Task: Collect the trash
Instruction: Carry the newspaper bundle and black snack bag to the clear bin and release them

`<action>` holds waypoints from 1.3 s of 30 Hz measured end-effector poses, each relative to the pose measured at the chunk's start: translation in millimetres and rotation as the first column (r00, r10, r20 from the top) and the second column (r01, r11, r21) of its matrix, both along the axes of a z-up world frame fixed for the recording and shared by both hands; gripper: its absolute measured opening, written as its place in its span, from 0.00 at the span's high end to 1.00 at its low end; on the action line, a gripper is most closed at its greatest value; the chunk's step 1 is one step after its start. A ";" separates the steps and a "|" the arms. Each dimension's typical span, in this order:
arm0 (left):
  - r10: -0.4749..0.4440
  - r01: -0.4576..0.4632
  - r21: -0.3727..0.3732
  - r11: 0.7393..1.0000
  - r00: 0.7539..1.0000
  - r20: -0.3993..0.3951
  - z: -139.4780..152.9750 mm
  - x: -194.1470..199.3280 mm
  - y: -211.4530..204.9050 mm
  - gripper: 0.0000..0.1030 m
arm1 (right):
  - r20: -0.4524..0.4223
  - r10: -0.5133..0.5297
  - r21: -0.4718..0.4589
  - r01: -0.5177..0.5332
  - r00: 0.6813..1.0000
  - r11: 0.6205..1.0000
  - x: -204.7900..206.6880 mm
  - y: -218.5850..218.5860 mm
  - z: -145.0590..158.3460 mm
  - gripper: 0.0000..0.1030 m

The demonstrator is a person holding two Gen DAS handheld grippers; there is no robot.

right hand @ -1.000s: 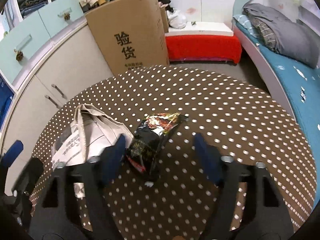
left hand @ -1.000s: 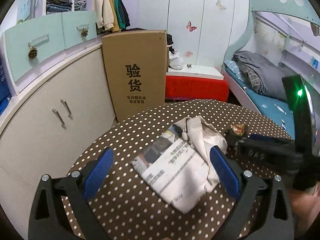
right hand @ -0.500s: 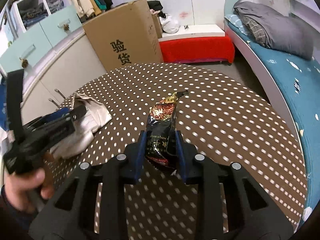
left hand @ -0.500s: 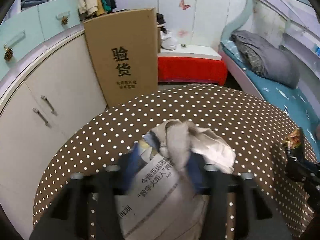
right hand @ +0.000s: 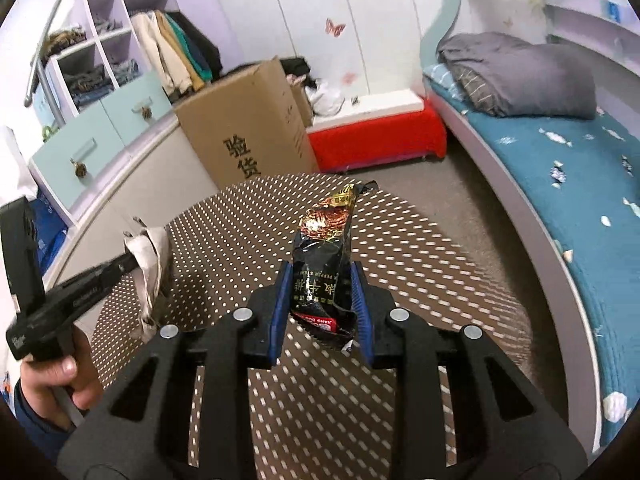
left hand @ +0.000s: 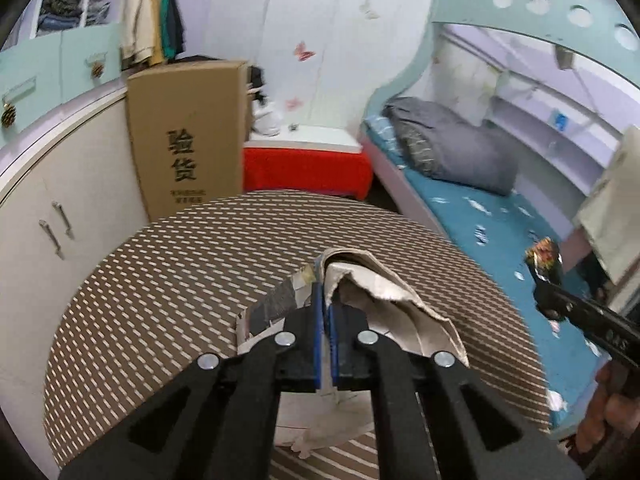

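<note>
You are carrying two pieces of trash above the round polka-dot tabletop (right hand: 420, 240), and no bin is showing in either view, so you are going to have to look for one before letting anything go. The crumpled newspaper (left hand: 384, 292) is the bigger load: the left gripper (left hand: 325, 320) is pinching only a thin fold of it, fingers almost touching, while the rest is drooping below and to the right. Keep that squeeze firm and move evenly, because a loose sheet looks likely to slide out or snag the tabletop edge. The right gripper (right hand: 320, 300) is clamping the black snack wrapper (right hand: 326, 256) across its lower half, with the torn top standing up free; the foil looks slippery, so avoid any quick swing.

The tall cardboard box (right hand: 244, 128) beside the cabinet is showing only its closed side, so you cannot tell whether it is open on top. The newspaper's lower edge is hiding behind the left fingers (left hand: 318, 332), and the tabletop dots are smearing with motion blur.
</note>
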State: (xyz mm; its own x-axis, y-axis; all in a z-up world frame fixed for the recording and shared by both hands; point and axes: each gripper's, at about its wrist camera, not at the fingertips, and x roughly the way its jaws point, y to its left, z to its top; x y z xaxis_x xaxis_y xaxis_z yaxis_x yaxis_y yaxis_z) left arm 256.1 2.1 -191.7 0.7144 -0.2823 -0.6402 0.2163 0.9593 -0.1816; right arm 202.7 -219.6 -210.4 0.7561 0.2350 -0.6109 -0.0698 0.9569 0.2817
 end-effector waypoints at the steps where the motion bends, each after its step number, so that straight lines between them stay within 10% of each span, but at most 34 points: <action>1: -0.012 0.012 -0.005 1.000 1.000 0.004 2.6 -5.1 -6.8 0.97 | 0.013 -0.012 -0.001 0.012 1.000 1.000 -9.9 -7.8 5.5 0.72; 14: -0.263 0.269 -0.082 0.960 0.962 0.073 46.3 -82.2 -132.5 0.97 | 0.086 -0.208 0.028 0.206 0.974 0.978 -99.7 -118.6 29.8 0.72; 25: -0.477 0.483 -0.109 0.869 0.876 0.073 56.7 -118.6 -248.5 0.97 | 0.047 -0.399 0.048 0.396 0.916 0.917 -155.1 -219.2 10.0 0.72; 39: -0.596 0.604 -0.048 0.796 0.768 -0.235 -68.7 -107.6 -383.6 0.97 | -0.269 -0.470 0.089 0.508 0.841 0.857 -150.7 -290.7 -119.6 0.71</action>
